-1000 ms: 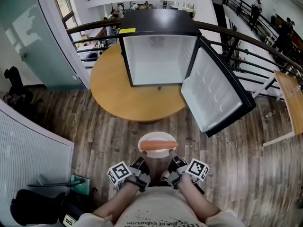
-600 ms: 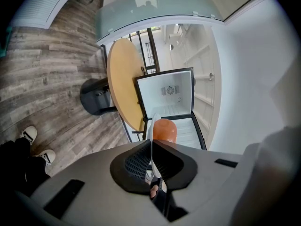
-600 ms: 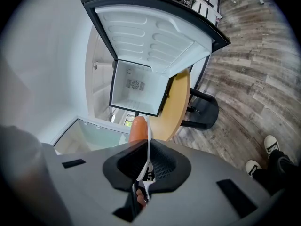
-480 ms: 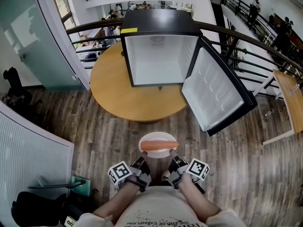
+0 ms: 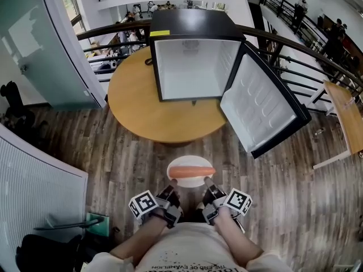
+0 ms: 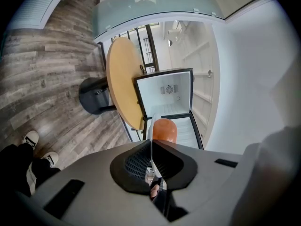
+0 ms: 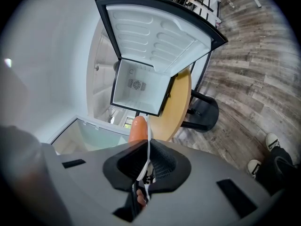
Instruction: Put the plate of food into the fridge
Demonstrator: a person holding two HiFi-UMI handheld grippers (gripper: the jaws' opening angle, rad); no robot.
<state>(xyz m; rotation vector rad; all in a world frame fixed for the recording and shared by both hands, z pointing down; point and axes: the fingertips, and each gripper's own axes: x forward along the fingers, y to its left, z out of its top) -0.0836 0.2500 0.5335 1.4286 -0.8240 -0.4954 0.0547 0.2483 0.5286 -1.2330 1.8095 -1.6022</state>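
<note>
A white plate (image 5: 189, 180) carrying an orange sausage (image 5: 192, 171) is held level in front of me, above the wooden floor. My left gripper (image 5: 172, 189) is shut on the plate's near-left rim and my right gripper (image 5: 207, 188) is shut on its near-right rim. In the left gripper view the plate (image 6: 151, 140) shows edge-on between the jaws with the sausage (image 6: 164, 130) beyond it. The right gripper view shows the same plate edge (image 7: 148, 149) and sausage (image 7: 138, 129). Ahead, the small black fridge (image 5: 195, 55) stands on a round wooden table (image 5: 136, 109), its door (image 5: 262, 111) swung open to the right and its white inside bare.
A railing (image 5: 295, 47) runs behind the table and to the right. A glass partition (image 5: 34, 44) stands at the left, a white slatted panel (image 5: 34, 191) at the lower left. Another wooden tabletop (image 5: 350, 118) juts in at the right edge. People stand in the distance.
The table and fridge have grown slightly nearer and shifted in the head view as I step forward. Both grippers keep their hold on the plate.
</note>
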